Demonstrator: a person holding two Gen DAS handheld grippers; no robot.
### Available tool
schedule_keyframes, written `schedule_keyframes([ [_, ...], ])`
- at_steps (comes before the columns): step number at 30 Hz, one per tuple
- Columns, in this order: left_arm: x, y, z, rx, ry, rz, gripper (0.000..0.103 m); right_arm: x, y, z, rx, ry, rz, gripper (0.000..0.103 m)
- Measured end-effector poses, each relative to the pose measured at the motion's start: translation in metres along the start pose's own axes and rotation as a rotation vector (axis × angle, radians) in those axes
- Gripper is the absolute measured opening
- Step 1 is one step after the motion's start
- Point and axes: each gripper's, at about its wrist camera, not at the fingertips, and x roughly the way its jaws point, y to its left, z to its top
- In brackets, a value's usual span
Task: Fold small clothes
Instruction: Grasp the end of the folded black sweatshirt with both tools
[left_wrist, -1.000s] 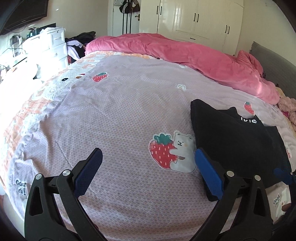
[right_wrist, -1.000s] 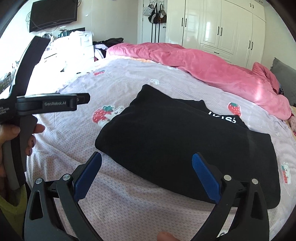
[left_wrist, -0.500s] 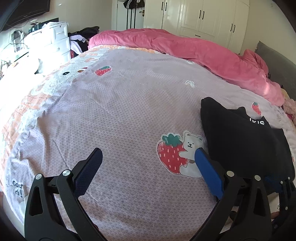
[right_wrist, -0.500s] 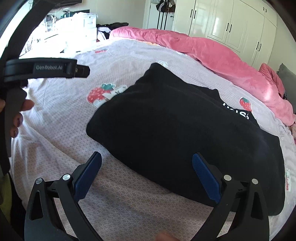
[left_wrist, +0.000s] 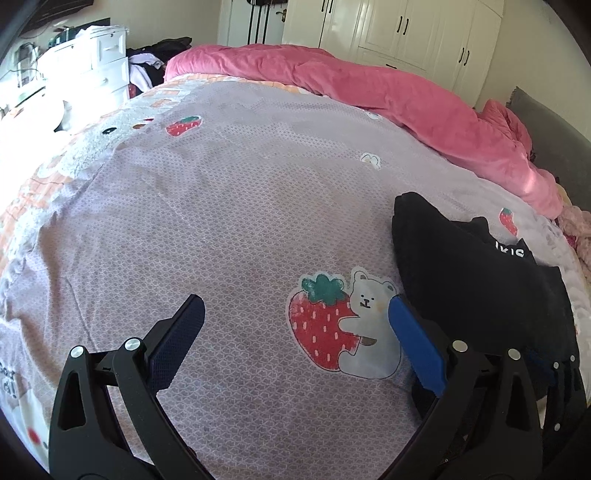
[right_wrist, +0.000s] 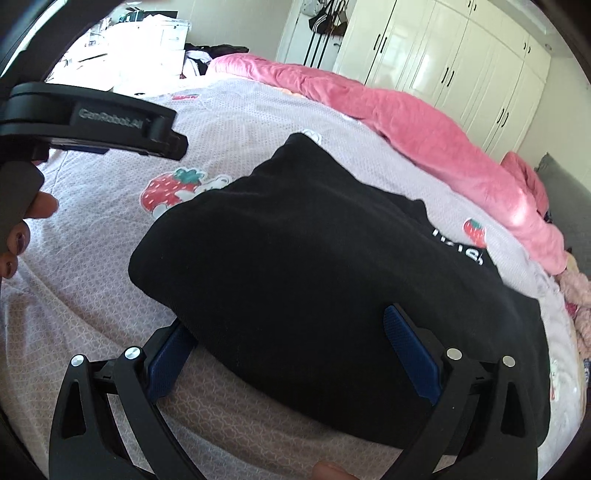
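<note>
A black folded garment with white lettering lies on the lilac bedsheet. It also shows at the right of the left wrist view. My right gripper is open, its jaws straddling the garment's near edge; the left pad is partly under the cloth and the right pad rests on top. My left gripper is open and empty above the bare sheet, over a strawberry-and-bear print, its right pad next to the garment's left edge.
A pink duvet is heaped along the far side of the bed. White drawers stand at the left, white wardrobes at the back. The left gripper's body and the holding hand sit left in the right wrist view.
My right gripper has moved forward onto the garment's near edge, which now lies between its jaws. My left gripper has shifted slightly left and closer to the sheet.
</note>
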Motion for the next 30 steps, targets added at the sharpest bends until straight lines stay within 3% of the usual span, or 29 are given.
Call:
schedule_keyframes([
  [2, -0.001, 0.001, 0.003, -0.032, -0.015, -0.039, 0.093, -0.003, -0.002, 0.0, 0.003, -0.021, 0.008, 0.092],
  [5, 0.002, -0.001, 0.008, -0.054, -0.022, -0.067, 0.093, -0.009, -0.008, 0.001, 0.02, -0.051, 0.04, 0.066],
  [7, 0.007, -0.002, 0.011, -0.081, 0.0, -0.103, 0.093, -0.013, -0.014, 0.002, 0.05, -0.077, 0.084, 0.031],
  [9, 0.013, -0.004, 0.015, -0.112, 0.016, -0.147, 0.093, -0.015, -0.023, 0.001, 0.099, -0.082, 0.153, 0.01],
  [11, 0.022, -0.01, 0.023, -0.136, 0.038, -0.187, 0.093, -0.017, -0.027, 0.0, 0.133, -0.092, 0.185, 0.008],
  [15, 0.048, -0.021, 0.035, -0.245, 0.129, -0.364, 0.093, -0.025, -0.042, -0.003, 0.209, -0.112, 0.253, 0.008],
  [20, 0.065, -0.048, 0.033, -0.191, 0.193, -0.42, 0.093, -0.033, -0.059, -0.005, 0.257, -0.136, 0.278, 0.007],
  [25, 0.079, -0.047, 0.024, -0.252, 0.238, -0.514, 0.092, -0.034, -0.059, -0.006, 0.269, -0.131, 0.29, 0.007],
  [26, 0.079, -0.048, 0.023, -0.259, 0.235, -0.516, 0.09, -0.035, -0.057, -0.006, 0.259, -0.133, 0.285, 0.007],
  [28, 0.08, -0.048, 0.023, -0.263, 0.23, -0.528, 0.068, -0.036, -0.054, -0.007, 0.241, -0.138, 0.274, 0.007],
  [30, 0.083, -0.049, 0.021, -0.277, 0.243, -0.544, 0.057, -0.036, -0.054, -0.008, 0.244, -0.138, 0.278, 0.007],
])
